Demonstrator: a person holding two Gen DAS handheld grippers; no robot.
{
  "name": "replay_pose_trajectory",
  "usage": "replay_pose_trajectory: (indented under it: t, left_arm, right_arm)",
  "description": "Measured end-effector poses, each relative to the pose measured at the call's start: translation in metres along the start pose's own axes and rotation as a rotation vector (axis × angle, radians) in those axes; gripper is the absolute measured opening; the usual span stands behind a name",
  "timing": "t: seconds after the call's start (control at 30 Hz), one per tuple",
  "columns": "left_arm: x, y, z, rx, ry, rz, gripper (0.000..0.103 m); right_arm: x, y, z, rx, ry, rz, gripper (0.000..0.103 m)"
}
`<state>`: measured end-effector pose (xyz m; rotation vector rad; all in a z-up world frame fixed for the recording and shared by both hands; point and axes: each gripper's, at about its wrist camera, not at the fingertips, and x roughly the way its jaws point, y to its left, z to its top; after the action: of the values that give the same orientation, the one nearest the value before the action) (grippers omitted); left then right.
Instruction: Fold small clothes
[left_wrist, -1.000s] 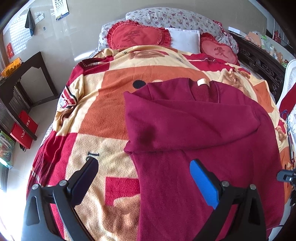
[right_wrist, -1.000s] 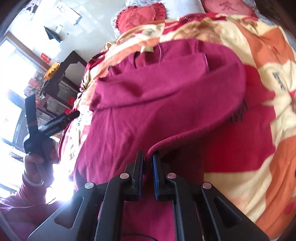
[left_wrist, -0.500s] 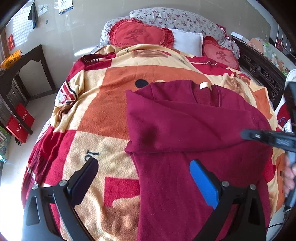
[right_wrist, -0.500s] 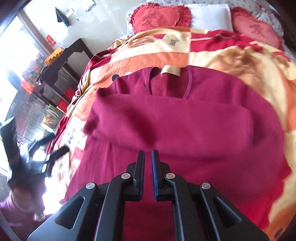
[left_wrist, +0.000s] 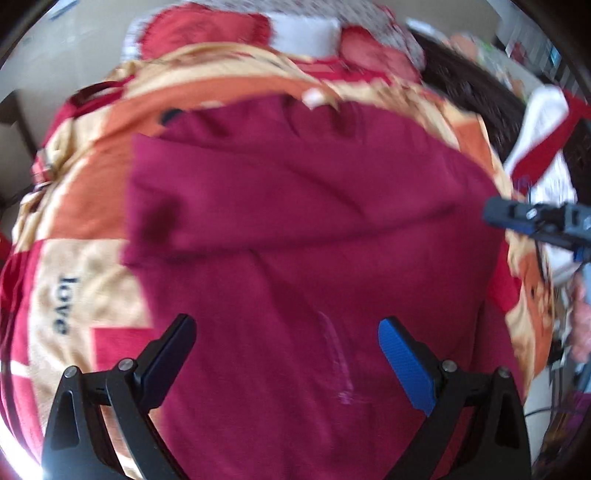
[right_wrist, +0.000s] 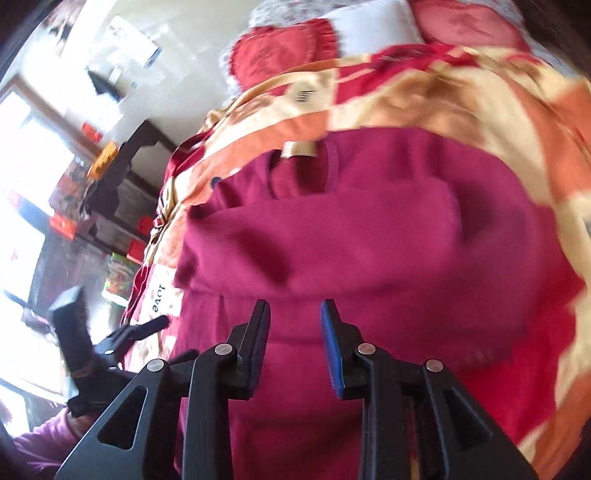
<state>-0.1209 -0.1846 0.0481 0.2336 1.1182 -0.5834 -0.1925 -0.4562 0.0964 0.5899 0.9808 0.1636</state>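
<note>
A dark red sweater (left_wrist: 306, 229) lies flat on the bed's patterned blanket (left_wrist: 85, 192), with both sleeves folded across its chest. It also shows in the right wrist view (right_wrist: 369, 251). My left gripper (left_wrist: 286, 338) is open and empty above the sweater's lower part. My right gripper (right_wrist: 295, 319) is open and empty above the sweater's lower body; it appears at the right edge of the left wrist view (left_wrist: 535, 219). The left gripper shows at the lower left of the right wrist view (right_wrist: 110, 339). Both views are blurred.
Red heart pillows (left_wrist: 207, 29) and a white pillow (left_wrist: 306, 35) lie at the bed's head. A dark wooden table (right_wrist: 122, 173) stands left of the bed. White and red cloth (left_wrist: 543, 122) lies at the right side.
My right gripper let go of the sweater's sleeve after laying it across the chest, and its jaws have opened. My left gripper moved right, over the sweater's lower part.
</note>
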Motion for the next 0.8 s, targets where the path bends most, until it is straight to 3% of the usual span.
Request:
replay_pose_trajectory:
  t: [0.07,0.1,0.13,0.23,0.3,0.43,0.57,0.7,0.8]
  left_arm:
    - [0.011,-0.014,-0.003,0.041,0.031,0.003,0.085]
    - [0.018,-0.021,-0.005,0.058,0.055,-0.003,0.070]
    - [0.024,-0.025,-0.006,0.068,0.073,-0.011,0.047]
    - [0.024,-0.030,0.000,0.051,0.075,-0.003,0.011]
    - [0.006,-0.027,0.011,0.027,0.031,-0.032,0.006]
    - [-0.051,-0.016,0.039,0.006,-0.118,-0.070,0.005]
    - [-0.093,0.000,0.071,-0.029,-0.216,-0.056,0.004]
    - [-0.101,0.031,0.093,-0.114,-0.253,0.009,0.004]
    - [-0.085,0.060,0.096,-0.190,-0.204,0.061,0.004]
  right_arm:
    - [-0.010,-0.015,-0.009,0.037,-0.003,-0.010,0.010]
    - [-0.016,-0.023,-0.015,0.058,-0.009,-0.015,0.010]
    - [-0.019,-0.030,-0.018,0.075,-0.015,-0.016,0.010]
    - [-0.031,-0.051,-0.030,0.130,-0.033,-0.019,0.010]
    - [-0.039,-0.062,-0.036,0.160,-0.053,-0.020,0.010]
    - [-0.055,-0.075,-0.038,0.196,-0.099,-0.016,0.010]
    - [-0.060,-0.088,-0.031,0.231,-0.131,-0.046,0.012]
    - [-0.055,-0.092,-0.017,0.235,-0.154,-0.092,0.020]
    - [-0.046,-0.089,-0.001,0.204,-0.156,-0.135,0.022]
